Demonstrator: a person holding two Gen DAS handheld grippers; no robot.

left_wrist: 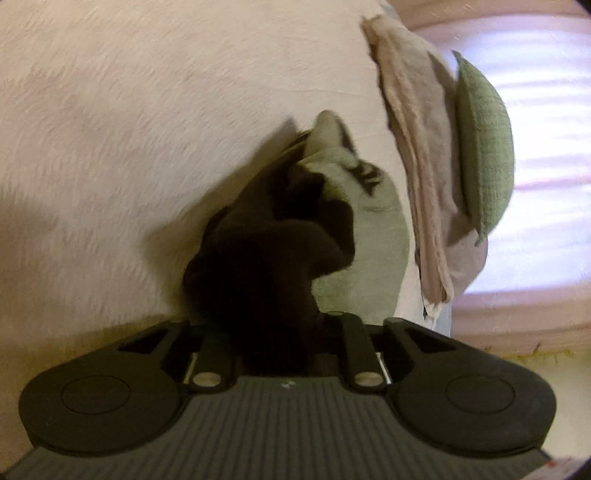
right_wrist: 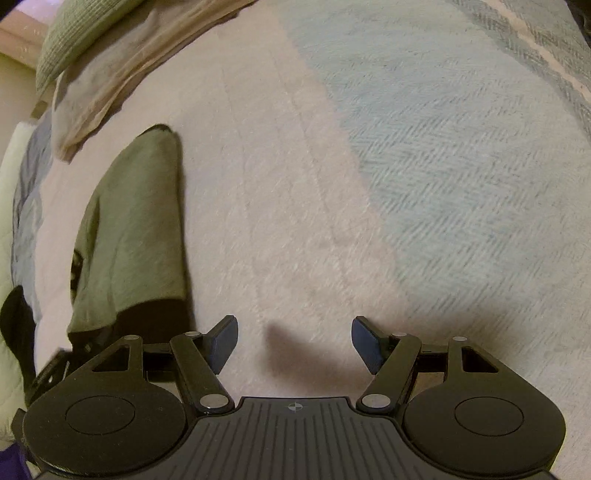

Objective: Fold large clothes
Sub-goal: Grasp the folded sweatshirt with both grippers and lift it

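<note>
1. While the left gripper (left_wrist: 275, 325) is pinched down on a bunch of the olive-green garment (left_wrist: 365, 254), its fingertips are buried in dark folds, so how deep the bite goes is hard to tell
2. Right gripper (right_wrist: 294, 341) hangs wide open with nothing in it, over bare bed cover (right_wrist: 406, 184)
3. In the right wrist view the garment lies to the left as a long narrow strip on the bed, near a beige cloth (right_wrist: 122, 74) and a green cushion (right_wrist: 74, 33)
4. My read: bring the right gripper over to the free edge, pinch it level with the left, and draw the cloth taut before laying the fold, or it will likely sag and crease
</note>
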